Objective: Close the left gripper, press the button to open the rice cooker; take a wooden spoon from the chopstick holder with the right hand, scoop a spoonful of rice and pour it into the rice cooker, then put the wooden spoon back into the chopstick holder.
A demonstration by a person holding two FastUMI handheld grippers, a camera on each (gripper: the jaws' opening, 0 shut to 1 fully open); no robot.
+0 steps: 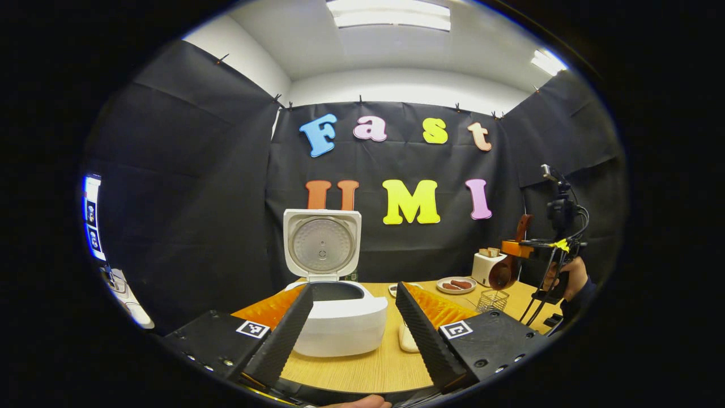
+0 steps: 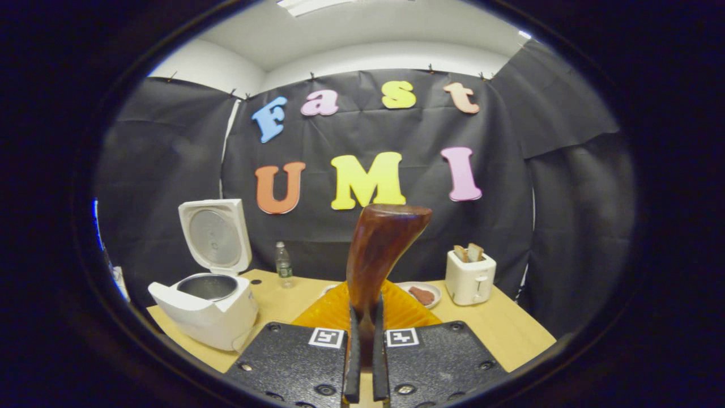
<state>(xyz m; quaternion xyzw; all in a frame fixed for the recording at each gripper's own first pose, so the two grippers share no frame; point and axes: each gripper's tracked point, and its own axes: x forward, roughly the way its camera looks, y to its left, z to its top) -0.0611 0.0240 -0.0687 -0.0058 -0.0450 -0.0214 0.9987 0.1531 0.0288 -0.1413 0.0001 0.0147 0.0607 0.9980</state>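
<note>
The white rice cooker (image 1: 340, 323) stands open on the wooden table (image 1: 368, 368), its lid (image 1: 322, 243) upright and the inner pot bare. My left gripper (image 1: 354, 288) is open just in front of it, one finger on each side of the cooker's body. Far right, a hand holds my right gripper (image 1: 518, 249) above the wire chopstick holder (image 1: 491, 299), shut on a dark wooden spoon (image 1: 503, 275) with its bowl hanging down. In the right gripper view the right gripper (image 2: 366, 317) clamps the wooden spoon (image 2: 376, 255), and the rice cooker (image 2: 209, 306) sits at the left.
A white toaster (image 1: 486, 265) with bread stands at the back right, with a plate of sausages (image 1: 456, 284) beside it. A water bottle (image 2: 283, 263) stands behind the cooker. A small white object (image 1: 406, 337) lies right of the cooker. Black cloth walls enclose the table.
</note>
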